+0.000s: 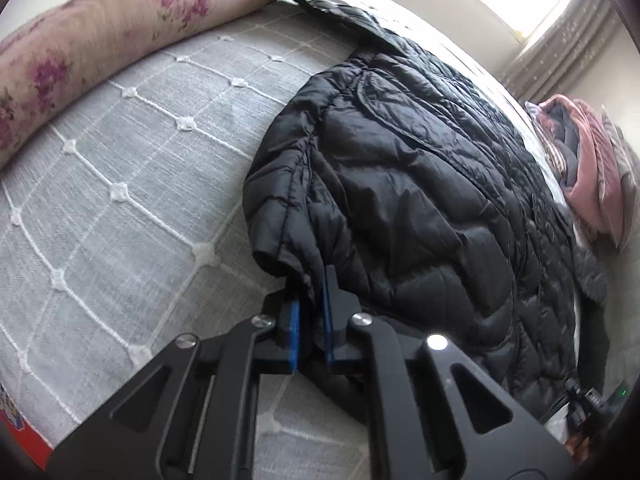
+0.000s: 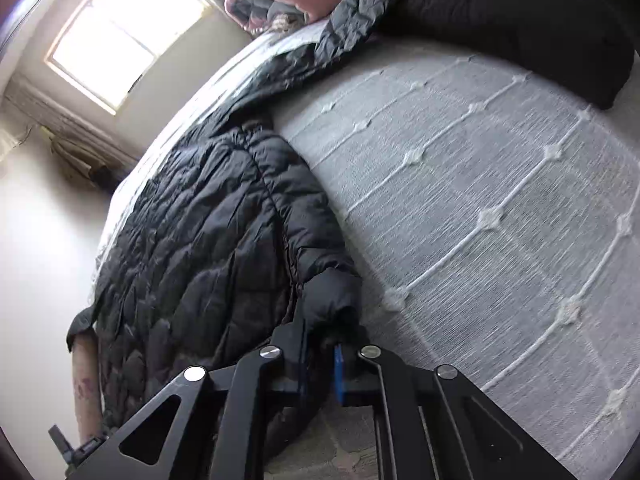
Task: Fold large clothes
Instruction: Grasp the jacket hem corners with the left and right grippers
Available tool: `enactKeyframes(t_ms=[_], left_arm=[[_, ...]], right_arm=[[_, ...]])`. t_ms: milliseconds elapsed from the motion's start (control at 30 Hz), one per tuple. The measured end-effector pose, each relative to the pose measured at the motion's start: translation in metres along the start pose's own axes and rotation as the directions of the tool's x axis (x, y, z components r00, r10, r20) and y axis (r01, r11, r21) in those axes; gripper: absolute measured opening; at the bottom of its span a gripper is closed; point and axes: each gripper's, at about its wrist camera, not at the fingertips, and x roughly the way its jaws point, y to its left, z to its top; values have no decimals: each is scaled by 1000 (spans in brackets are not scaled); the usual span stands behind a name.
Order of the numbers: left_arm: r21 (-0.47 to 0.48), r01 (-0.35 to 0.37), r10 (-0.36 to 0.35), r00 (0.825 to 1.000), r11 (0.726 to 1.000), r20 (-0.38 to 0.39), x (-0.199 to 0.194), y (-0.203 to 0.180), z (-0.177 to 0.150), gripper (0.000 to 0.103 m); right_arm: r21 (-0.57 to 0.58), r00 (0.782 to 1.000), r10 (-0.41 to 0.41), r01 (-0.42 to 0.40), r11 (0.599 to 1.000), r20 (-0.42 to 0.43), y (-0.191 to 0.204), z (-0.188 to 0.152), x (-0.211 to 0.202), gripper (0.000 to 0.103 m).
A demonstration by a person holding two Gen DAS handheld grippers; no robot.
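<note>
Left gripper: pinching the black puffer jacket edge.
Right gripper: gripping jacket too.
Left view only: floral bolster lying beyond jacket.

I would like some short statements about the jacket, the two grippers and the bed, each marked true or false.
1. The left gripper is shut on the black puffer jacket. True.
2. The right gripper hangs open above the bedspread. False: it is shut on a fold of the jacket.
3. The jacket lies on a grey bedspread with white stitched lines. True.
4. The floral pillow rests on top of the jacket. False: it lies apart from it on the bedspread.
5. A pink garment lies beyond the jacket. True.
</note>
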Motion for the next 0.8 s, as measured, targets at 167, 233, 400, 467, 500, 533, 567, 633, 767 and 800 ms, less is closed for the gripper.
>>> enactKeyframes(t_ms=[167,233,400,467,500,533,567,633,767,800], left_arm=[[62,-14,15,1000,998,-4,-13,-9,-15,9],[70,-7,8,1000,998,-16,-15,-12,-18,9],[106,-43,44,999,993,-9,-22,-12,-14,9],[123,-56,57,998,991,-4,-29,-9,-18,9],[134,-61,63,998,989,-6,-29,-11,-19,8],[146,-65,67,998,987,-8,-31,-12,-22,8],[156,-67,69,998,985,-8,-34,-12,-23,8],[171,-68,69,998,983,2,-45,-8,-33,8],[163,-68,70,998,984,-4,-53,-2,-33,9],[154,-67,69,998,986,-7,-52,-5,-28,10]], right_arm=[[26,999,-21,20,999,37,-7,5,-11,5],[41,998,-23,21,999,52,-15,5,-20,4],[-2,996,-56,56,998,74,-14,-10,-38,4],[-40,992,-79,83,996,94,-12,-20,-47,4],[-47,991,-83,88,995,101,-13,-21,-51,4],[-54,990,-87,93,994,109,-14,-24,-55,4],[-57,990,-88,95,994,114,-17,-29,-59,4],[-21,991,-60,63,998,122,-25,-33,-70,4],[-64,988,-50,60,996,147,-17,-42,-92,4],[-72,989,-49,60,996,142,-16,-45,-94,4]])
